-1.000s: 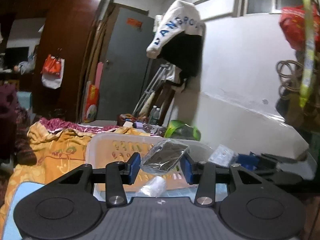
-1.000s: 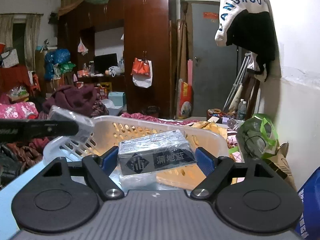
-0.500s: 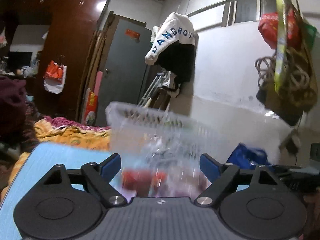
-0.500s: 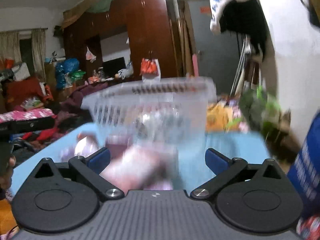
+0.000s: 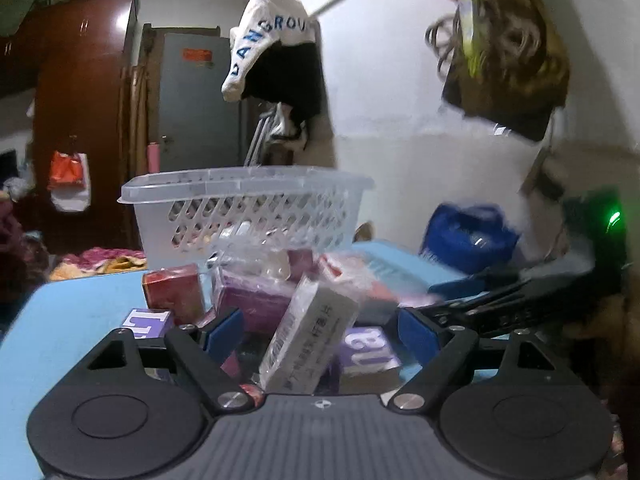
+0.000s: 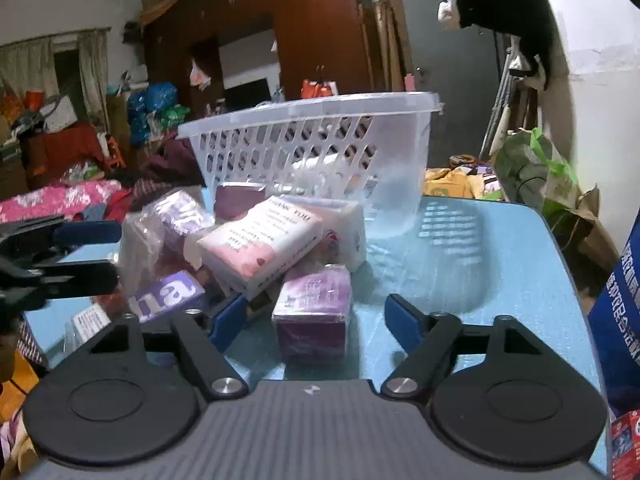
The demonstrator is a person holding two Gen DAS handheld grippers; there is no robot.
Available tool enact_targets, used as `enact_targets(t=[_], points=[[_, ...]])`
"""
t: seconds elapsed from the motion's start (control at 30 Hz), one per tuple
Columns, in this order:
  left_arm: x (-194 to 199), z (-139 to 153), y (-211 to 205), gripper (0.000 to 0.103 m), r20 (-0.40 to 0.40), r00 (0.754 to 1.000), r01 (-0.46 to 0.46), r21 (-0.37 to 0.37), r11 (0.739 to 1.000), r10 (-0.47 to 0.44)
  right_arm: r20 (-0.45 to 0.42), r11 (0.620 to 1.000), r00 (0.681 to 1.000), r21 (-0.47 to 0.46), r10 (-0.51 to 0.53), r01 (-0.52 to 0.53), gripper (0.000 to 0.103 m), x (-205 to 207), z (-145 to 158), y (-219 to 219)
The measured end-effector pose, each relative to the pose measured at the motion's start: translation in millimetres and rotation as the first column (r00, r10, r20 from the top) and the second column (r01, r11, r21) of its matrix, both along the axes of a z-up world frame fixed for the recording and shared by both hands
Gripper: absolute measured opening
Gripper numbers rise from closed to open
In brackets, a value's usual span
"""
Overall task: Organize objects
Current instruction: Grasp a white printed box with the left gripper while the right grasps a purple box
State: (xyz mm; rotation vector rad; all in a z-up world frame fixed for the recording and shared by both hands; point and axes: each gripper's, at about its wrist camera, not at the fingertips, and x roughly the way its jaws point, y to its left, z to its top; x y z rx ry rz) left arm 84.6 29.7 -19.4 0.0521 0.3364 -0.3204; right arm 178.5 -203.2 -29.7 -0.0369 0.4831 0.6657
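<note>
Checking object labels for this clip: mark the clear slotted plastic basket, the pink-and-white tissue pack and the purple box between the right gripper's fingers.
Clear slotted plastic basket [image 6: 304, 148], right wrist view, front slotted wall.
Pink-and-white tissue pack [image 6: 262, 242], right wrist view, top face.
Purple box [image 6: 314, 300], right wrist view, top face.

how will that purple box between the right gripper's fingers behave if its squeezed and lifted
The purple box looks stiff and flat-sided, so it should grip squarely. Its glossy film wrap may make it slippery. It stands on end on the blue table, so a nudge could tip it.
</note>
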Motion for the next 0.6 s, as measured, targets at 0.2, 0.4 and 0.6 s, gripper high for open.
enact_targets(t=[0.2,0.4,0.6], points=[[15.4,-7.8,-1.9,0.062,-0.048,0.998,-0.047,-0.006,0.999,0.046,-0.005,1.000,1.000,-0.031,-0.003,0.003,0.047,-1.0,-5.2,5.3],[6.4,-12.5,6.2,0.050,-0.016,0.999,-0.048,-0.055,0.997,0.047,0.024,1.000,1.000,0.021,-0.011,0.010,0.042,-5.3,-7.1,-3.3],[-10.3,-4.6,26.3,0.049,0.071,0.995,-0.056,-0.139,0.989,0.066,0.038,0.992,0.998,0.122,-0.047,0.042,0.042,-6.0,-7.2,-17.3]])
